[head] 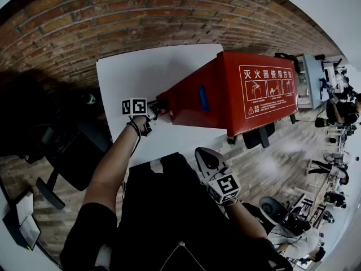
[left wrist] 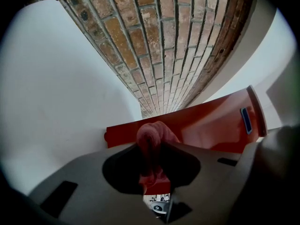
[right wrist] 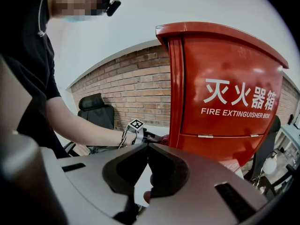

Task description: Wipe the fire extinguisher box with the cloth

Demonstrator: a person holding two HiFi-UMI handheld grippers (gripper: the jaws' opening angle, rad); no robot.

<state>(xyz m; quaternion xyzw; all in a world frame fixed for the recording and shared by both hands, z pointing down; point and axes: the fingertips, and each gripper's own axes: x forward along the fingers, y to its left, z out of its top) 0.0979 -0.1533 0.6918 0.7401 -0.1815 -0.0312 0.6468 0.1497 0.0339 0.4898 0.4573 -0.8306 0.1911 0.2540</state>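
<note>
Nearest, the right hand-held gripper point(right wrist: 146, 149) hangs close to the person's body, its jaws pressed together with nothing between them. Farther out, at the end of a stretched arm, the left hand-held gripper point(left wrist: 153, 149) is clamped on a bunched pinkish-red cloth point(left wrist: 152, 131). The cloth meets a side edge of the red box point(head: 242, 95), low on its left corner as the right gripper view shows it. The box is shut, so its contents cannot be seen. White lettering on the front reads FIRE EXTINGUISHER BOX, and a white diagram label sits on the sloped top. A small blue patch point(head: 203, 97) shows on the side; what it is cannot be made out. The box's base is hidden behind the gripper body in the right gripper view. Behind the box stands a white panel point(head: 146, 66), then a brick wall point(head: 141, 16). A black chair point(right wrist: 96, 109) stands by the wall, partly covered by the person's arm.
</note>
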